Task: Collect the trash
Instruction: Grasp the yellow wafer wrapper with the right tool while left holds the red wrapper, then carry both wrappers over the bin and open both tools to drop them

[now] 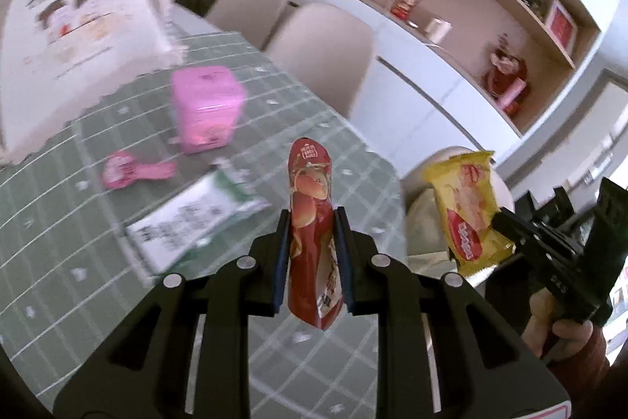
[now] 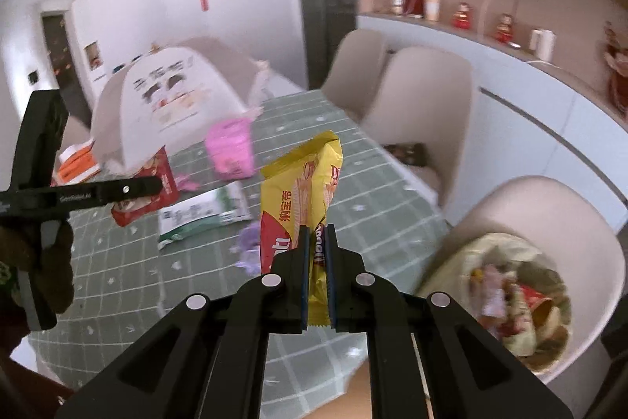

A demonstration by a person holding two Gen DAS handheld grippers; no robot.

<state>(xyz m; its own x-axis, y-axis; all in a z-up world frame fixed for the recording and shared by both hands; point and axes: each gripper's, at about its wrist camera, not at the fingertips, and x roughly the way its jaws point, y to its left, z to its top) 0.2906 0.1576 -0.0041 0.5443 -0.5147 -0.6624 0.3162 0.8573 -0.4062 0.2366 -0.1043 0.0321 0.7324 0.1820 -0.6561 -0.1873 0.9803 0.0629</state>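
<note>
My left gripper (image 1: 312,218) is shut on a red snack wrapper (image 1: 310,207) and holds it upright above the green checked tablecloth (image 1: 59,262). My right gripper (image 2: 317,232) is shut on a yellow wafer wrapper (image 2: 302,183), also lifted off the table; the same wrapper shows in the left wrist view (image 1: 467,211). A clear trash bag (image 2: 514,293) with wrappers inside sits on a beige chair (image 2: 549,207) at the right. A white-and-green wrapper (image 1: 192,222) and a small pink wrapper (image 1: 133,169) lie on the table.
A pink box (image 1: 206,108) stands on the table beside a large white mesh food cover (image 1: 74,34). Two more beige chairs (image 1: 314,50) stand along the far table edge. A white cabinet with shelves (image 1: 451,38) runs behind. A lilac scrap (image 2: 249,246) lies on the cloth.
</note>
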